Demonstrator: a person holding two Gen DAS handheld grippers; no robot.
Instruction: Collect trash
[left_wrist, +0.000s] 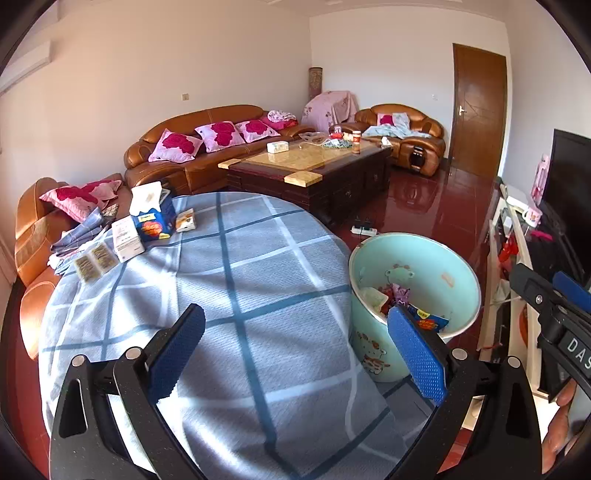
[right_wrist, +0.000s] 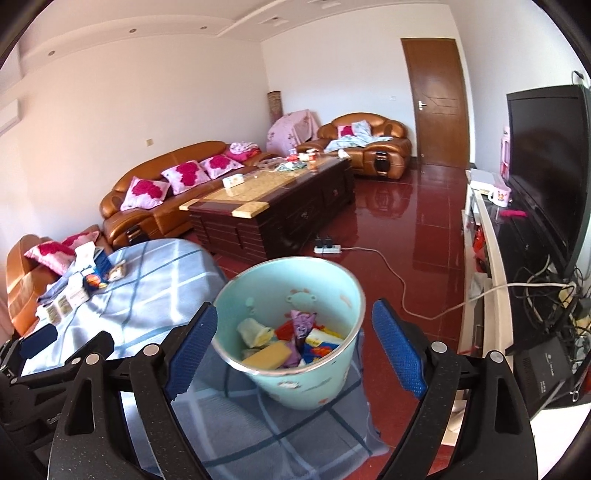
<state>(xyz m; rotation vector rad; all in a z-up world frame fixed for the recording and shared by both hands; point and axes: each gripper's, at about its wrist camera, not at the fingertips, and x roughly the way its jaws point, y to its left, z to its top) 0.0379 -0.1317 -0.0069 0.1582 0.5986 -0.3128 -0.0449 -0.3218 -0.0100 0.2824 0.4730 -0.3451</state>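
Observation:
A pale green bin (right_wrist: 258, 288) stands on the floor against the round table's edge, holding wrappers, a yellow block (right_wrist: 266, 354) and other colourful trash. My right gripper (right_wrist: 295, 349) hangs open above and just in front of the bin, nothing between its blue pads. My left gripper (left_wrist: 295, 350) is open and empty over the checked tablecloth (left_wrist: 236, 295), with the bin (left_wrist: 424, 258) to its right. At the table's far left lie a blue box (left_wrist: 155, 221), a white box (left_wrist: 127, 238), a small packet (left_wrist: 184, 219) and two flat packs (left_wrist: 92, 260). My right gripper (left_wrist: 550, 291) shows at the right edge.
Brown leather sofas (left_wrist: 207, 147) with pink cushions run behind and left of the table. A dark coffee table (left_wrist: 314, 170) stands beyond it. A power strip (right_wrist: 327, 249) and its cable lie on the red floor. A TV (right_wrist: 543, 166) on a low stand with tangled cables fills the right.

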